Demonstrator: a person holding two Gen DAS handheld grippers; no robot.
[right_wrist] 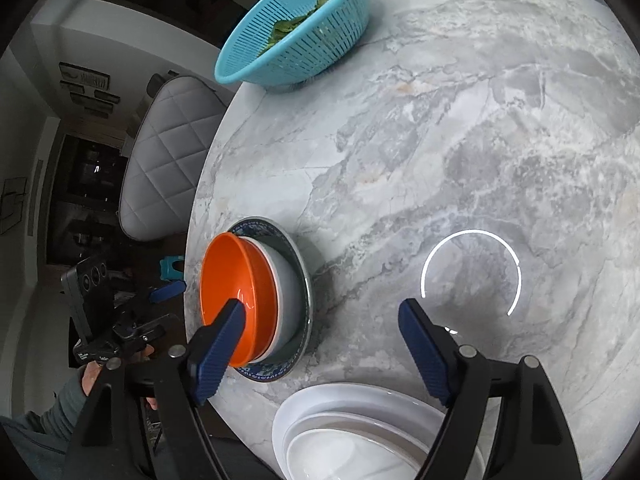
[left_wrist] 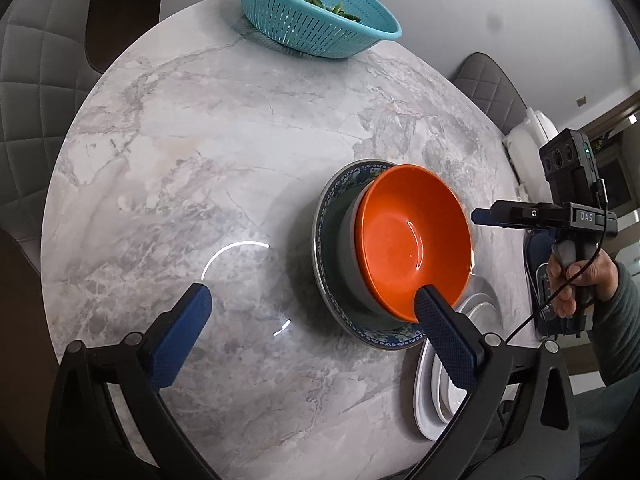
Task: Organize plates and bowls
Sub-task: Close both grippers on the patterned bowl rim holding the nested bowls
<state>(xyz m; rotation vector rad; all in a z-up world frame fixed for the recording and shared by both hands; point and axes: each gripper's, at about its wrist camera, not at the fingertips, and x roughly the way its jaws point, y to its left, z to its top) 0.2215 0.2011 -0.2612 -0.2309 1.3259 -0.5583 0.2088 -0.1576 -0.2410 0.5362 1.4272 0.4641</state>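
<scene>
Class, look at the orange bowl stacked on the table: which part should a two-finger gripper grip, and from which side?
Grip the thin rim of the orange bowl, one finger inside and one outside, coming from above on the side nearest the table edge. It sits nested in a grey bowl on a blue-patterned plate, so its lower walls are hidden.

Even, soft indoor light fills both fisheye views. A bright ring-shaped glare sits on the glossy marble worktop [left_wrist: 200, 152], and a small highlight gleams inside the orange bowl [left_wrist: 414, 236]. Shadows are faint. Edges curve strongly and darken into black corners; the centres stay sharp.
</scene>
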